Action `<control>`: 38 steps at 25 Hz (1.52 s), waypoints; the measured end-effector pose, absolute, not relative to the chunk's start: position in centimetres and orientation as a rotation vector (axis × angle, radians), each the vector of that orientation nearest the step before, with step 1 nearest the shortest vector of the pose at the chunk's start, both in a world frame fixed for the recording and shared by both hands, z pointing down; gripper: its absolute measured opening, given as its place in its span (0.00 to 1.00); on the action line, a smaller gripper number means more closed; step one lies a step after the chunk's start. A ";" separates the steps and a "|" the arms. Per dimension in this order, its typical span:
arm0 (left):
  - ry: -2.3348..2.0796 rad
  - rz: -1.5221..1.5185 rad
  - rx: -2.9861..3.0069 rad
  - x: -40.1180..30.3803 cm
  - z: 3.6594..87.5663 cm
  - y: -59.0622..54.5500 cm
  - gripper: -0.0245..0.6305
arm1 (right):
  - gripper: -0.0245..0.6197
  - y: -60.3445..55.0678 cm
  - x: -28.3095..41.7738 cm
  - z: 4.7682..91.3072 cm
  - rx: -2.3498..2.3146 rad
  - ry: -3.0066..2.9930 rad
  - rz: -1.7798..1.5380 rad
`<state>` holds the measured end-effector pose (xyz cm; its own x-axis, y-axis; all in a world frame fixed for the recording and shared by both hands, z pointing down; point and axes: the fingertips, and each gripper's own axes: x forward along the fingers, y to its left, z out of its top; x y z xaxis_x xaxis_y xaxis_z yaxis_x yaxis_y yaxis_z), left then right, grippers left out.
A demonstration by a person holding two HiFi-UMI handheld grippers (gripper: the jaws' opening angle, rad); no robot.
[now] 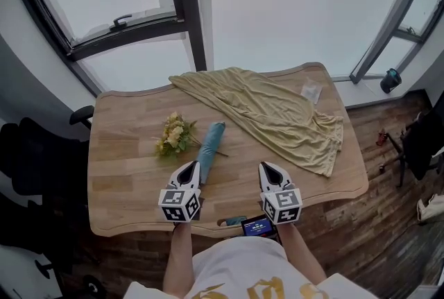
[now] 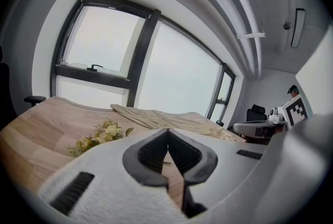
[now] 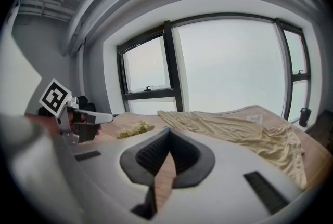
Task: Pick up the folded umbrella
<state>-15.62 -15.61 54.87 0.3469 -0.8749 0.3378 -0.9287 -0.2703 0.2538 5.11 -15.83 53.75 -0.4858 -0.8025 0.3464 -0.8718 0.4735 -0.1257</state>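
Note:
The folded teal umbrella (image 1: 210, 143) lies on the wooden table (image 1: 125, 152), pointing away from me, just right of a bunch of yellow flowers (image 1: 175, 135). My left gripper (image 1: 191, 166) hovers at the umbrella's near end, jaws shut with nothing between them. My right gripper (image 1: 268, 167) hangs a hand's width to the right of the umbrella over bare wood, also shut and holding nothing. In the left gripper view the closed jaws (image 2: 167, 130) hide the umbrella, and the flowers (image 2: 99, 136) show to their left. In the right gripper view the tips (image 3: 167, 132) meet.
A rumpled olive-yellow cloth (image 1: 277, 114) covers the table's far right half, with a small clear packet (image 1: 311, 91) on it. A small lit device (image 1: 257, 225) sits at the near table edge. Windows stand behind the table, and a black chair (image 1: 28, 152) is at the left.

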 end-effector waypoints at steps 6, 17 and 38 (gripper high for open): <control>-1.519 0.256 2.199 -15.0 56.8 -16.8 0.07 | 0.05 -16.9 4.7 55.0 1.418 -2.462 0.440; -1.453 0.378 2.143 -15.0 60.1 -19.7 0.07 | 0.05 -19.2 4.0 58.4 1.348 -2.404 0.508; -1.211 0.837 2.050 -15.5 67.5 -22.3 0.32 | 0.05 -22.0 4.1 64.0 1.302 -2.299 0.596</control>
